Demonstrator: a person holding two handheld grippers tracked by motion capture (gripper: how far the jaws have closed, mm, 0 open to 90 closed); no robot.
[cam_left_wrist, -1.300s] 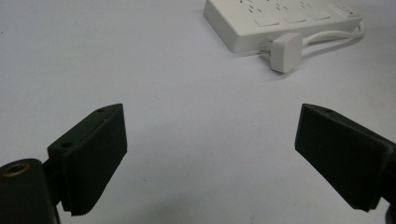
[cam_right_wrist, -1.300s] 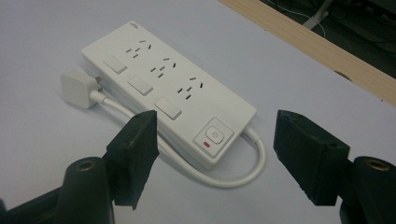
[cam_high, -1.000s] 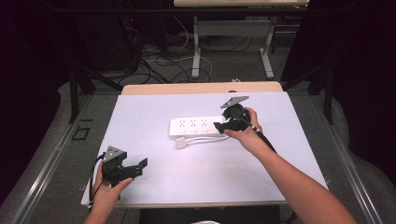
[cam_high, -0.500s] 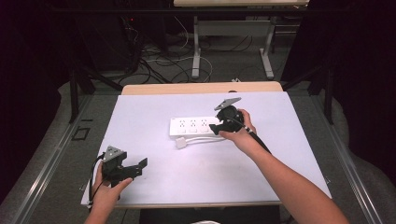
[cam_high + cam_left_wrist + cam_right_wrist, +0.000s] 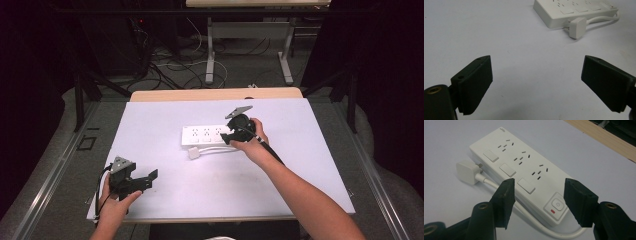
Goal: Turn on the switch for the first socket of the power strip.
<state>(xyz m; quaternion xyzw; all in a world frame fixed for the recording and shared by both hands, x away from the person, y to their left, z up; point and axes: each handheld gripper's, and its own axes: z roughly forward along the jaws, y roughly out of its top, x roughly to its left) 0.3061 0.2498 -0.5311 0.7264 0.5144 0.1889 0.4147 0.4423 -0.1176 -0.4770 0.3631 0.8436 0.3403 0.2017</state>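
Observation:
A white power strip [image 5: 207, 135] with three sockets lies in the middle of the white table [image 5: 165, 115]. Its white plug [image 5: 194, 153] rests loose in front of it. My right gripper [image 5: 226, 137] hovers over the strip's right end. In the right gripper view the strip [image 5: 524, 167] runs between the jaws, which straddle the end with the power button [image 5: 556, 205]. The right gripper [image 5: 539, 200] has just been closing its jaws, and the pads stand clear of the casing. My left gripper [image 5: 150, 177] rests open near the front left corner, with nothing between its jaws [image 5: 536, 82].
The strip's cord [image 5: 564, 235] loops along its near side. A wooden strip [image 5: 215, 94] borders the table's far edge. Beyond it, desk legs [image 5: 210, 55] and loose cables sit on the floor.
My right hand has slid left and down over the strip's right end. The left hand has stayed where it was.

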